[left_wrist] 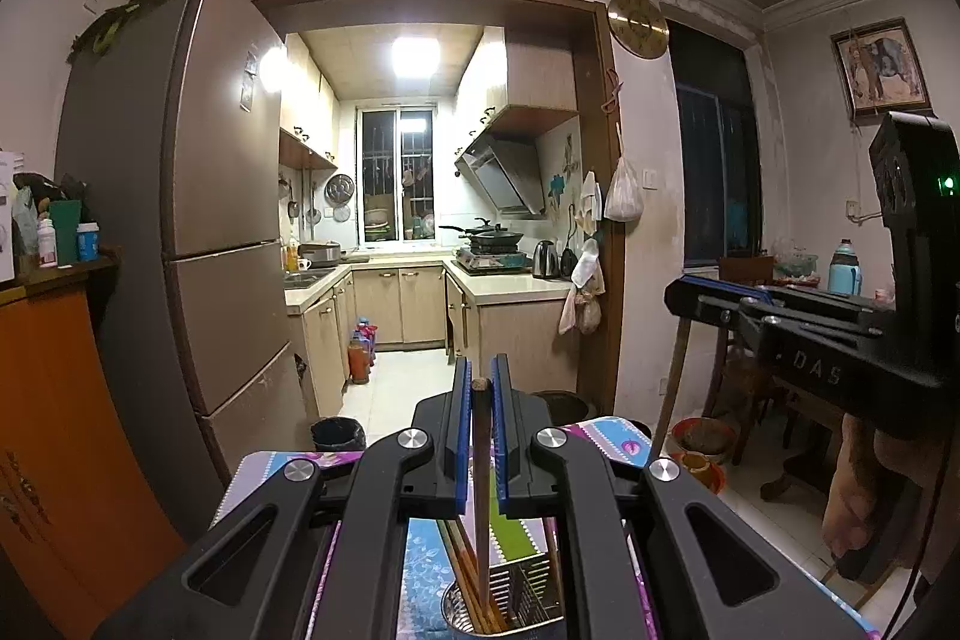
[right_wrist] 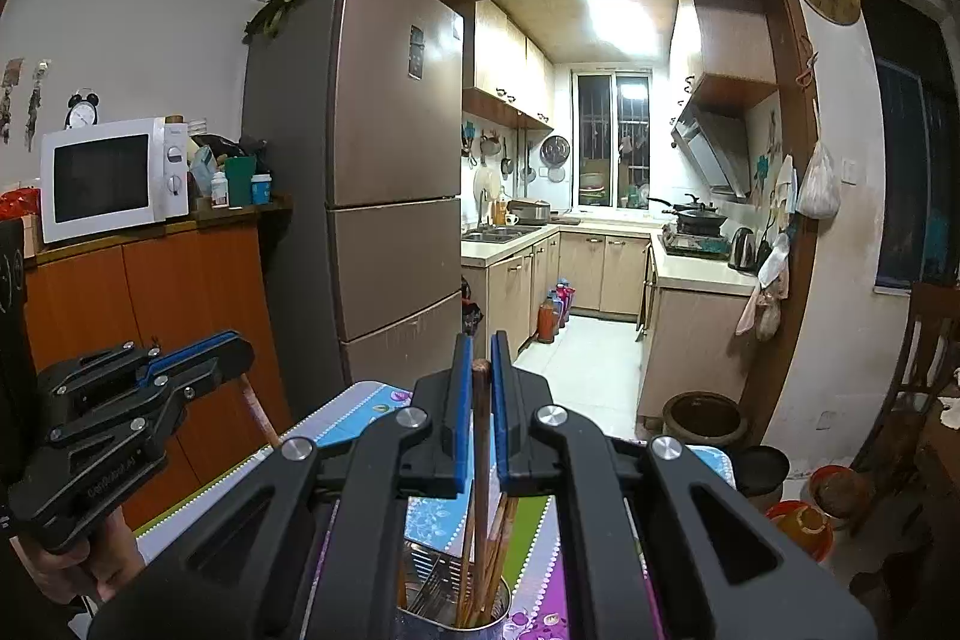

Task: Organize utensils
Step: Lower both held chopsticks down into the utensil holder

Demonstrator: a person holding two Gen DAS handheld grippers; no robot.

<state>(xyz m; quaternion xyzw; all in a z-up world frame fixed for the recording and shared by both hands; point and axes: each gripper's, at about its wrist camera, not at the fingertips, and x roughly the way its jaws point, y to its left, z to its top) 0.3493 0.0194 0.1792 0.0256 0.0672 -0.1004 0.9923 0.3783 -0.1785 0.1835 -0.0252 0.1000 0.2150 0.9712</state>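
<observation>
Bottom centre of the left wrist view: the left gripper (left_wrist: 480, 388) is pinching a dark brown chopstick (left_wrist: 480, 466) between its blue pads. The stick hangs roughly upright, its lower end down among the other chopsticks in the metal utensil holder (left_wrist: 510, 607). Gripped near the top, so the tip probably stays free to drop in.

Bottom centre of the right wrist view: same picture. The right gripper (right_wrist: 479, 370) is clamped on its own brown chopstick (right_wrist: 481, 460), which reaches down toward the metal holder (right_wrist: 456, 622). Forks show in the holder's left part, chopsticks on the right. Cannot tell whether either tip has bottomed out.

The holder sits on a table with a patterned cloth (left_wrist: 420, 568), near its front edge.

Each gripper shows in the other's view: right one at mid right of the left view, left one at lower left of the right view. Both nearly level, side by side.

Further back: fridge (right_wrist: 390, 172) at centre left, microwave (right_wrist: 108, 178) on an orange cabinet, kitchen through the doorway.

My read: both sticks are being sorted into the chopstick side. Next step looks like release.
</observation>
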